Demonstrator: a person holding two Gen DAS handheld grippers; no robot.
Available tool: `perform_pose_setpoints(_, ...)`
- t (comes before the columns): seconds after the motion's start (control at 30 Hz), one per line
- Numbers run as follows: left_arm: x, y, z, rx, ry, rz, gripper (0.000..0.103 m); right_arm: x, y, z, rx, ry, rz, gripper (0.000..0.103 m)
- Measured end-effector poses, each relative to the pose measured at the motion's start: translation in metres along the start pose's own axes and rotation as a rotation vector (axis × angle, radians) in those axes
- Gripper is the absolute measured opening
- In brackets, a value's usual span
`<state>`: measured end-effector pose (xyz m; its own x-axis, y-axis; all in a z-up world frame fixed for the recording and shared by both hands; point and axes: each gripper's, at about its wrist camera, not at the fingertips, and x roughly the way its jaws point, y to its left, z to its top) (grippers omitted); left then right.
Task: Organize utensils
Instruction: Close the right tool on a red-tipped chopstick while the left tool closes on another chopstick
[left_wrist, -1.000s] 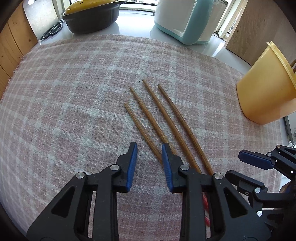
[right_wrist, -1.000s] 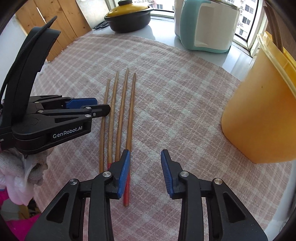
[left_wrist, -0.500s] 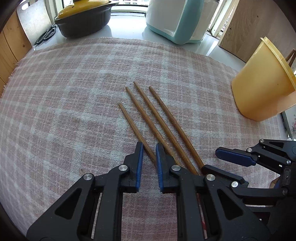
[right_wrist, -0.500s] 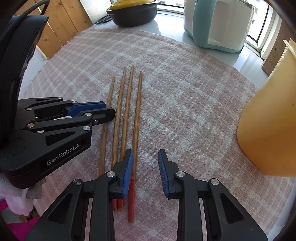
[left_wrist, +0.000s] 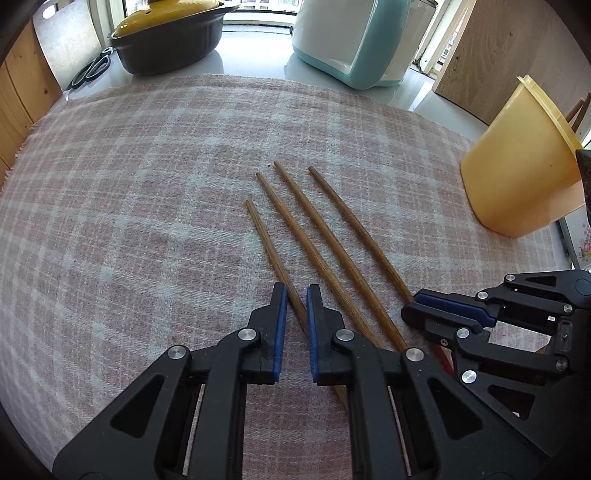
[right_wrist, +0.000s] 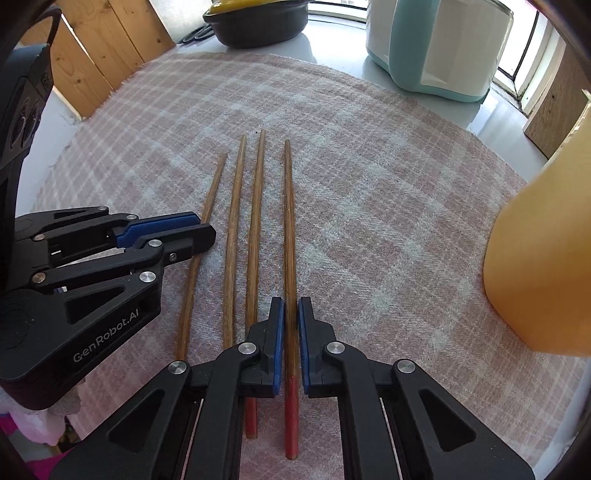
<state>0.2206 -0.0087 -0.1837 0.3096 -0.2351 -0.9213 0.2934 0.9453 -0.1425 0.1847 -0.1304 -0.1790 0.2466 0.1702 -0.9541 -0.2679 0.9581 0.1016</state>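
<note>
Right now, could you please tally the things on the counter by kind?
Chopsticks on the cloth: 4
Yellow container: 1
Lidded pot: 1
Teal-and-white appliance: 1
Scissors: 1
Plaid cloth: 1
Total: 9

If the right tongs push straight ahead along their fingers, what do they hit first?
Nothing but the chopstick the right tongs already straddle, which runs along that line. Past its tip lies bare plaid cloth, then probably the white and teal appliance, though depth is unclear.

Brown red-ended chopsticks (right_wrist: 289, 236) on pink-and-white checked cloth (right_wrist: 369, 184), yellow tub (left_wrist: 517, 177)
</note>
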Motion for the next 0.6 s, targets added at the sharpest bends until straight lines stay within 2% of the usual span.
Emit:
perform_pose_setpoints(0.23,-0.006,0.012,-0.007,0.088,0.004,0.006,0.007,-0.005,-0.009,-0.013,0.082,0.037,0.057,0.005)
perform_pose_setpoints(0.33,-0.006,0.021,-0.004,0.055,0.025,-0.024,0.008,-0.005,-0.001,-0.014,0.038,0.044,0.043,0.005)
perform_pose_setpoints(0.4,-0.004,0.023,-0.001,0.031,0.030,-0.023,0.008,-0.005,0.001,-0.008,0.019,0.038,0.026,0.005)
perform_pose_setpoints(0.53,-0.001,0.021,0.007,0.006,0.026,-0.023,0.016,-0.001,0.001,0.011,0.003,0.035,0.008,0.005)
perform_pose_setpoints(0.6,0.001,0.020,0.012,0.007,0.021,-0.012,0.016,0.003,-0.001,0.020,0.000,0.047,0.001,0.005)
